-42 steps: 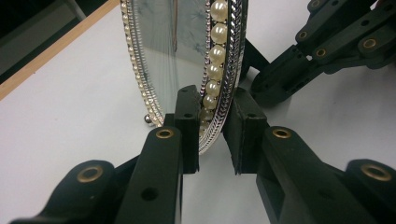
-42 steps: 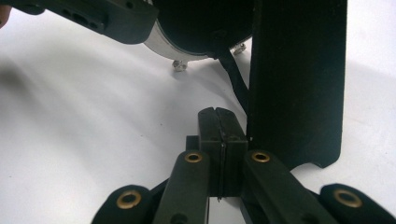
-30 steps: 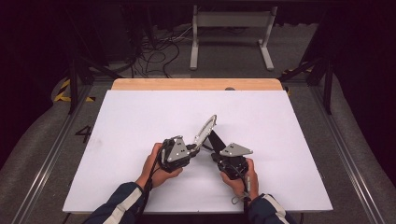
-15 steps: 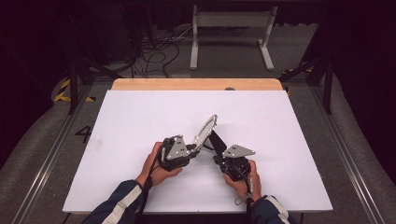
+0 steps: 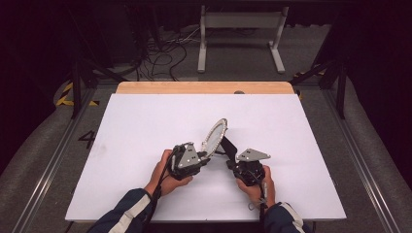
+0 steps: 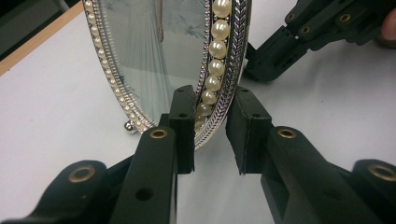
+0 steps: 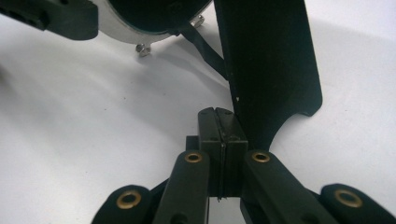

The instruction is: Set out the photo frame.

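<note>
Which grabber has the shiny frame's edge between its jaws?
The left gripper. Its jaws stand either side of the pearl-edged frame. The right gripper has its jaws pressed together beside the frame's black stand.

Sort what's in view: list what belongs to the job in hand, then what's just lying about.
In the job:
oval frame, pearl-trimmed, upright on the table
its black back stand
left gripper, jaws astride the frame's rim
right gripper, shut beside the stand

Lying about:
cables on the floor beyond
white metal stand
</note>
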Demonstrator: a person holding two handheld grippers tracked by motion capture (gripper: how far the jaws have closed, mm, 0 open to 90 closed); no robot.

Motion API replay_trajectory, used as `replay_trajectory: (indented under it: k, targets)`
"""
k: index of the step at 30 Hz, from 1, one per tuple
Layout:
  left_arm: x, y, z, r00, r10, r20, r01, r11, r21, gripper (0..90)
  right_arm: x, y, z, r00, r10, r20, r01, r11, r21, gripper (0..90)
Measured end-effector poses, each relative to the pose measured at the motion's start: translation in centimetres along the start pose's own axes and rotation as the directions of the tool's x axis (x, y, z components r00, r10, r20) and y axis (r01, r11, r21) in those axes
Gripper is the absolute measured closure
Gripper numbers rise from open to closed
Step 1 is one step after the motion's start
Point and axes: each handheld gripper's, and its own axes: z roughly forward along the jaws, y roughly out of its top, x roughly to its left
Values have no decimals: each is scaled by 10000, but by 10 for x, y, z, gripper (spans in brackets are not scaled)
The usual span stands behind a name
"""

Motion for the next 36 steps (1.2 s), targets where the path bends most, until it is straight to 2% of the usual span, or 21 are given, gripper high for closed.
replay_trajectory:
  k: [3,8,11,15,16,19,21,25,27,30,32,33,36]
  targets:
    - [-1,1,0,10000,22,36,-22,10000,4,730,-2,0,0,10000,-67,-15,67,9999,-79,900]
    - [-1,0,2,9995,-255,182,256,9996,-75,722,-7,0,1,10000,-32,25,32,10000,-61,900]
    - [0,-1,3,9993,-261,260,265,9996,-134,720,-9,1,1,10000,-29,9,29,10000,-64,900]
    - [1,-3,5,9994,-232,253,230,9997,85,695,-10,1,0,10000,25,31,-24,10000,-94,900]
    - [2,-6,8,9989,-308,358,301,9994,186,687,-11,0,-1,10000,17,-25,-17,9999,-152,900]
    - [3,-7,9,9989,-368,306,360,9990,247,675,-11,0,-2,10000,-33,-28,33,9998,-213,900]
    - [3,-10,15,9991,-406,136,400,9984,407,648,-14,0,-4,9995,-61,-326,48,9991,-410,900]
    - [3,-12,17,9991,-410,54,408,9986,330,644,-17,0,-4,9993,-38,-383,24,9993,-366,900]
    - [3,-12,16,9995,-319,-22,320,9990,303,680,-16,0,-4,9994,-119,-326,110,9995,-283,900]
    - [3,-12,16,9997,-240,-33,241,9992,325,686,-16,1,-4,9995,-167,-258,162,9997,-202,900]
    - [1,-11,15,9999,-20,-118,25,9994,351,706,-16,2,-6,9996,-233,-126,231,9996,-172,900]
    - [1,-10,13,9999,78,101,-81,9996,286,726,-16,2,-6,9997,-216,-79,214,9996,-175,900]
    - [-1,-9,14,9998,111,149,-116,9994,337,738,-18,2,-7,9998,-151,-112,149,9997,-184,900]
